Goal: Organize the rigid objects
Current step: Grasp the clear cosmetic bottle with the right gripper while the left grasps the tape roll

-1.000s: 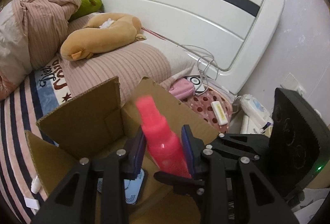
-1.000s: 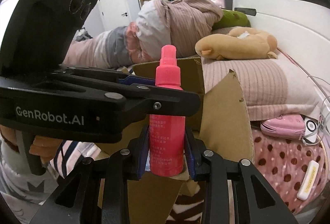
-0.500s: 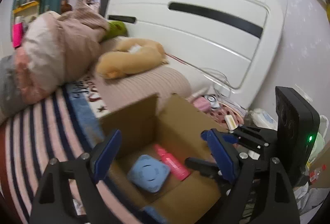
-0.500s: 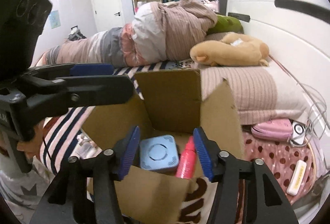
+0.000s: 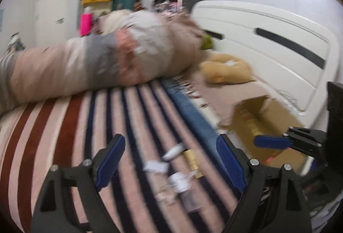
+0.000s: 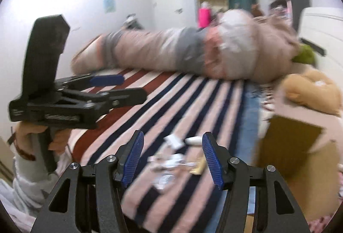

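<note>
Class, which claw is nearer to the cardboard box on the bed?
Right. The right claw sits just beside the cardboard box; the left claw is farther off, over the striped blanket.

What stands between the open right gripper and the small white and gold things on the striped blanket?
Nothing visible does. The right gripper is open above the striped blanket, and the blurred small white and gold things lie right ahead between its fingers. The brown cardboard box stands off to the side.

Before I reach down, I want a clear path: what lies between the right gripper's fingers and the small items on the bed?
In the right wrist view, only bare striped blanket around the right gripper; the blurred small items lie just beyond its open fingertips.
</note>
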The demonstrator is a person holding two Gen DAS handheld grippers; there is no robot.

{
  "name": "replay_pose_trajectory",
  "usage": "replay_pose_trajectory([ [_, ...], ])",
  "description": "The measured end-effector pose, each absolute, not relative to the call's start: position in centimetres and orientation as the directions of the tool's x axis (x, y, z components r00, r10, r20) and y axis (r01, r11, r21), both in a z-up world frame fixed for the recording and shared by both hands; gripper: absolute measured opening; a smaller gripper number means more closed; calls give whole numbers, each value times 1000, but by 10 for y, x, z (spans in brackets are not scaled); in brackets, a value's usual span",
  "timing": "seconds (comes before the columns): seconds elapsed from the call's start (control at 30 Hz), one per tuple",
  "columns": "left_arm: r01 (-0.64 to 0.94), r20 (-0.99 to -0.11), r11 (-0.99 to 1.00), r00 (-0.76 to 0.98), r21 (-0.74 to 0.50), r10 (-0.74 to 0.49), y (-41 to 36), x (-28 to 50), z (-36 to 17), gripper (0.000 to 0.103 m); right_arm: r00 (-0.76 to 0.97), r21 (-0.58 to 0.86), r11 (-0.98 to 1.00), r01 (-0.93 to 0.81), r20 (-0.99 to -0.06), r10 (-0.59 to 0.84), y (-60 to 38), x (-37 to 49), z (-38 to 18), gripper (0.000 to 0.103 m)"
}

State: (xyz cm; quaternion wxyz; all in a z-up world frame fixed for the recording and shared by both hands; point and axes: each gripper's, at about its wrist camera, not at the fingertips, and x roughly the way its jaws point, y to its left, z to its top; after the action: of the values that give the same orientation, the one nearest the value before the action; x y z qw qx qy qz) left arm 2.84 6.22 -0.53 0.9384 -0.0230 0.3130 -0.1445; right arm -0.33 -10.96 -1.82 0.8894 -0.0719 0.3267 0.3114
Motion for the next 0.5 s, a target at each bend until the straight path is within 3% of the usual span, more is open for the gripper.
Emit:
replay_pose_trajectory([
  [0.17, 204, -640, 960, 715, -194, -281, 95, 36, -57, 85, 494, 111, 800, -589, -734, 466, -71, 5, -73, 53],
  [0.3, 206, -698, 950, 645, -234, -311, 96, 41, -107, 85, 465, 102, 901, -421, -829, 311, -69, 20, -137, 53],
  [0.43, 211, -743, 941, 577, -264, -338, 88, 48, -146, 84, 448, 155, 940, -304, -848, 284, -81, 36, -176, 53],
  [0.5, 230, -756, 934, 550, -272, -356, 81, 49, -158, 83, 474, 109, 944, -311, -843, 254, -82, 36, -181, 45],
])
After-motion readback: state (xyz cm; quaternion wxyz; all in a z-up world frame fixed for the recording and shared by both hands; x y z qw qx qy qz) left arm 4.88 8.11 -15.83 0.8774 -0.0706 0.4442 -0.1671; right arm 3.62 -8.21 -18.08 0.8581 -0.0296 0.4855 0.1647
